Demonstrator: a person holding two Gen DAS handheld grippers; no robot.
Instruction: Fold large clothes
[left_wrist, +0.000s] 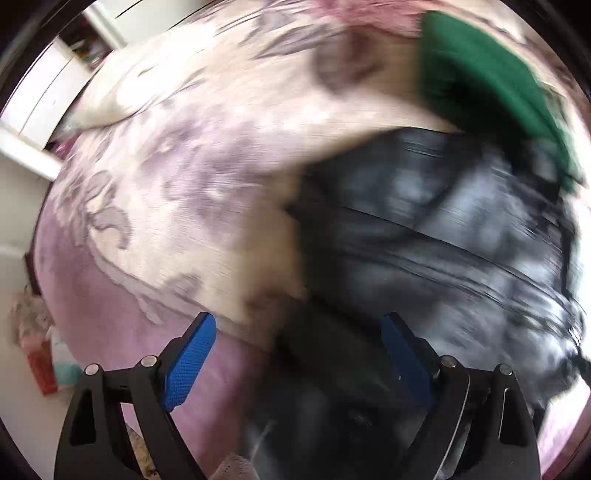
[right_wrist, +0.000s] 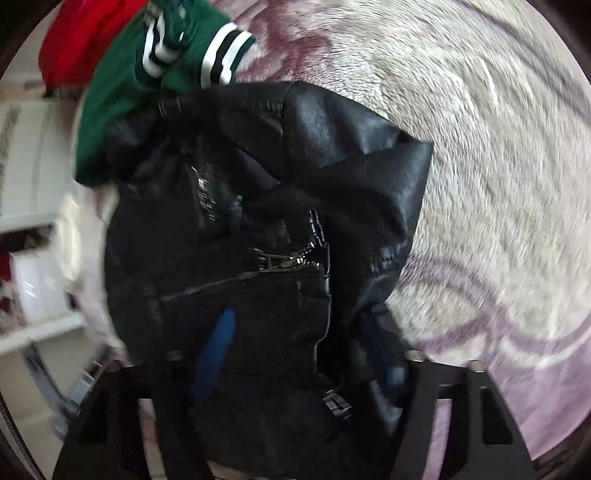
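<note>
While the left gripper (left_wrist: 299, 354) holds its blue pads (left_wrist: 188, 360) wide apart with nothing between them, black leather jacket (left_wrist: 424, 236) material lies just ahead of it and to its right, spread on a bed cover (left_wrist: 166, 192) patterned in cream and mauve. The left view is heavily blurred, so whether the right pad touches the leather cannot be told. Beyond the jacket, further right, sits a green garment (left_wrist: 476, 70). Far off to the left stands white shelving (left_wrist: 48, 96).

Close against the right gripper (right_wrist: 295, 354), the jacket (right_wrist: 266, 206) drapes over both fingers, one blue pad (right_wrist: 221, 332) showing through a gap; whether the fingers are together or apart cannot be told. A metal zipper pull (right_wrist: 284, 260) sits just ahead of the gripper. Past the jacket, up and left, the green garment (right_wrist: 122, 85) shows white-and-black striped cuffs (right_wrist: 225, 59), with a red garment (right_wrist: 77, 37) behind it. To the right, the bed cover (right_wrist: 498, 177) stretches away.
</note>
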